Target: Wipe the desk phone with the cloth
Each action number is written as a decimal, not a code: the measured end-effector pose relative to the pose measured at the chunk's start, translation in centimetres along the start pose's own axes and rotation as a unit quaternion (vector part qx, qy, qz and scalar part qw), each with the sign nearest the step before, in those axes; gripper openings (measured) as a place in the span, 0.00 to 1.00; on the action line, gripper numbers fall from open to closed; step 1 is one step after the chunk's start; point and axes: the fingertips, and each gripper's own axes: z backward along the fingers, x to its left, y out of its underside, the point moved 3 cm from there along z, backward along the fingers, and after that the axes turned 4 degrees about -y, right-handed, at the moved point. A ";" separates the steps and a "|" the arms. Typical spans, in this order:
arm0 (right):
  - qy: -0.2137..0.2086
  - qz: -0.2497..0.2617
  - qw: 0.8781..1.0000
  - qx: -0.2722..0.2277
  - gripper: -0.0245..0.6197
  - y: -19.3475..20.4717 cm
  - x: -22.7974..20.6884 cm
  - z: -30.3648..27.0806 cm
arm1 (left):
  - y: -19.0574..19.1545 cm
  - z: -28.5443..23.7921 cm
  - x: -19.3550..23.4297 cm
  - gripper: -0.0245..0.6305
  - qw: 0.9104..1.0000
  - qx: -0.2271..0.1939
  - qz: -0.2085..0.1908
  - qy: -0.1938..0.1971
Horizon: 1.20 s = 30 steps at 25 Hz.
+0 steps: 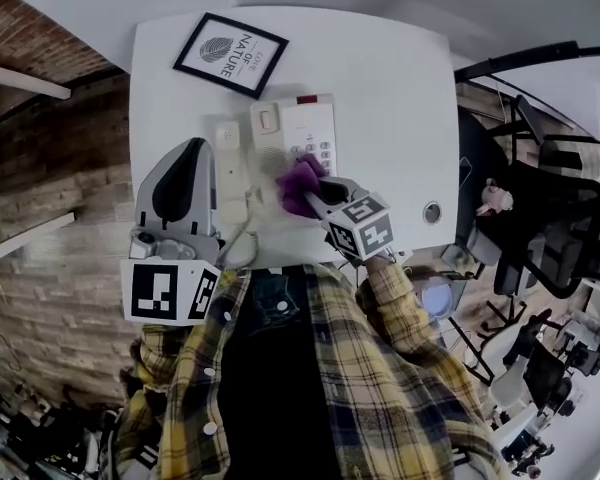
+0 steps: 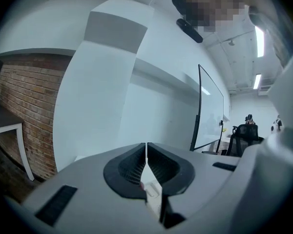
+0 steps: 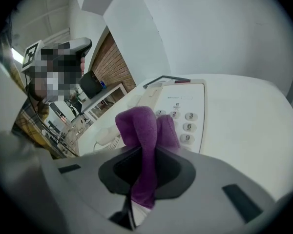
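The right gripper (image 3: 144,167) held its jaws clamped on the purple cloth (image 3: 145,128), whose bunched end sat down at the keypad of the phone (image 1: 302,128), mid-desk (image 1: 390,78). The left gripper (image 2: 146,152) was idle, jaws pressed together on nothing, off beside the handset (image 1: 230,173) and aimed up at the wall. The risk, I'd say: nothing steadied the phone, so a firm stroke could have shoved it across the desk, or the cloth could have snagged the handset and knocked it loose.
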 end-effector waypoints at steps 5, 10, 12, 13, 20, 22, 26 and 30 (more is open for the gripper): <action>-0.001 -0.038 0.999 -0.005 0.14 1.6 0.4 0.4 | 0.3 -0.7 -0.6 0.07 1.000 0.005 -0.001 0.019; 0.003 -0.056 0.998 -0.005 0.14 2.7 0.7 0.9 | 0.4 -1.1 -1.1 0.07 0.999 0.010 -0.002 0.031; 0.005 -0.058 0.998 -0.006 0.14 2.8 0.8 0.9 | 0.4 -1.1 -1.2 0.07 0.999 0.010 -0.002 0.034; 0.006 -0.057 0.998 -0.006 0.14 2.8 0.8 0.9 | 0.4 -1.1 -1.2 0.07 0.999 0.008 -0.002 0.035; -0.020 -0.030 0.999 -0.006 0.14 1.8 1.1 2.1 | 0.2 -0.5 -1.0 0.07 1.000 0.000 -0.002 0.024; -0.022 -0.020 0.999 -0.018 0.14 0.4 0.9 3.0 | 0.0 -0.2 -0.8 0.07 1.000 -0.003 -0.002 0.016; -0.024 -0.001 0.998 -0.060 0.14 -3.7 -0.2 4.7 | -0.3 0.5 -0.4 0.07 1.000 -0.011 -0.002 -0.002; -0.014 0.018 0.995 -0.097 0.14 -8.0 -2.2 5.4 | -0.5 1.4 0.1 0.07 0.999 -0.019 0.001 -0.029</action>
